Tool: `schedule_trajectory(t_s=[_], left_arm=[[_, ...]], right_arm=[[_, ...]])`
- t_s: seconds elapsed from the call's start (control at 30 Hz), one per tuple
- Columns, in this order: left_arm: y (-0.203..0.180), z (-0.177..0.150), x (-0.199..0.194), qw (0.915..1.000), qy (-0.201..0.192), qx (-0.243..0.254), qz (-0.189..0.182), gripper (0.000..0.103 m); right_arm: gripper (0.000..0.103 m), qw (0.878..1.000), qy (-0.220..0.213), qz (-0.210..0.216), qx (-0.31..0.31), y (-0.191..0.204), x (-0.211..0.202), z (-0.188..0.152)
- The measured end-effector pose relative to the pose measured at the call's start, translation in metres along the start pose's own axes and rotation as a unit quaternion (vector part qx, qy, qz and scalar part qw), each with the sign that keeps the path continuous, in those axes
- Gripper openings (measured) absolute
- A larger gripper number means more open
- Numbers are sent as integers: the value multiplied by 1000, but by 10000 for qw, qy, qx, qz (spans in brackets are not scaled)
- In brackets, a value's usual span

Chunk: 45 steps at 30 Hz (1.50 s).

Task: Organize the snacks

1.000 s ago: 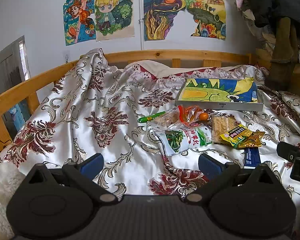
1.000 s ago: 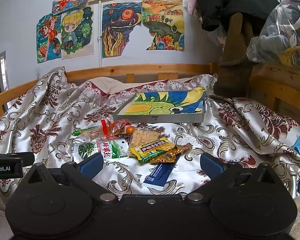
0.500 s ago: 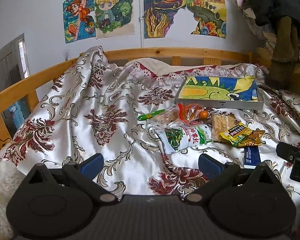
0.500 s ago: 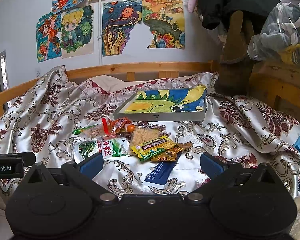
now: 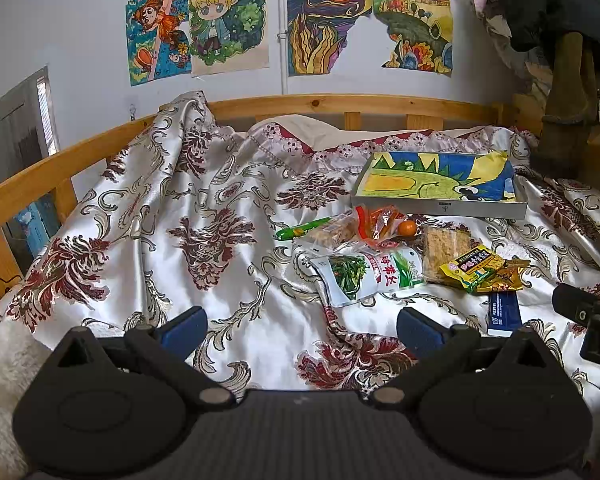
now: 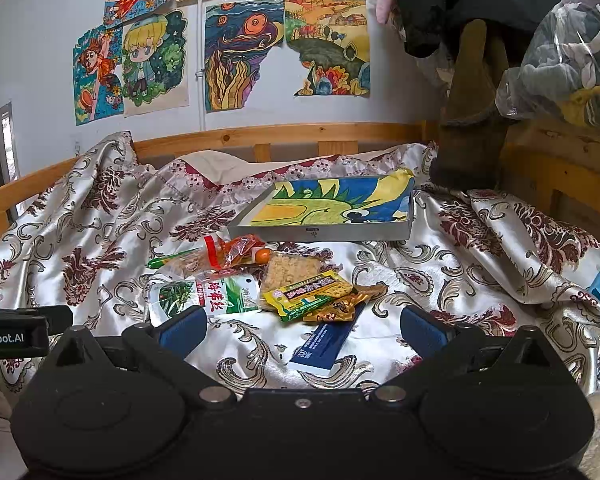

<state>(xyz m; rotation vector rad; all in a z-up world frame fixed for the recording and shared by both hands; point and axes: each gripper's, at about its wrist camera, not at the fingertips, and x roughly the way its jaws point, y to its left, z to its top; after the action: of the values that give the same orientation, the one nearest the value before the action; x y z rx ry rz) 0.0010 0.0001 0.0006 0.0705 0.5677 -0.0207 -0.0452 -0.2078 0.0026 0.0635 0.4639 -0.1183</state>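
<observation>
Home bedroom: wooden bed frame [image 5: 340, 102], floral bedspread [image 5: 204, 240], wall drawings [image 5: 228, 20].

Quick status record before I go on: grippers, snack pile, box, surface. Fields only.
left gripper: open, empty, above the bedspread
right gripper: open, empty, nearest the blue packet
snack pile: green-and-white bag, yellow packet, cracker pack, small orange fruit, green stick
box: behind the pile, drawing in it, no snacks inside
surface: patterned bedspread
</observation>
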Motion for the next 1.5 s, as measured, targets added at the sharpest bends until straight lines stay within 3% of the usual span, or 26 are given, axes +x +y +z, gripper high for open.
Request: schedule_trajectory(t_s=[1.5], left_arm=[[0,0,2,10000,21,-4,-9,103]], right_arm=[[102,10000,25,23,33,0,1,-1]])
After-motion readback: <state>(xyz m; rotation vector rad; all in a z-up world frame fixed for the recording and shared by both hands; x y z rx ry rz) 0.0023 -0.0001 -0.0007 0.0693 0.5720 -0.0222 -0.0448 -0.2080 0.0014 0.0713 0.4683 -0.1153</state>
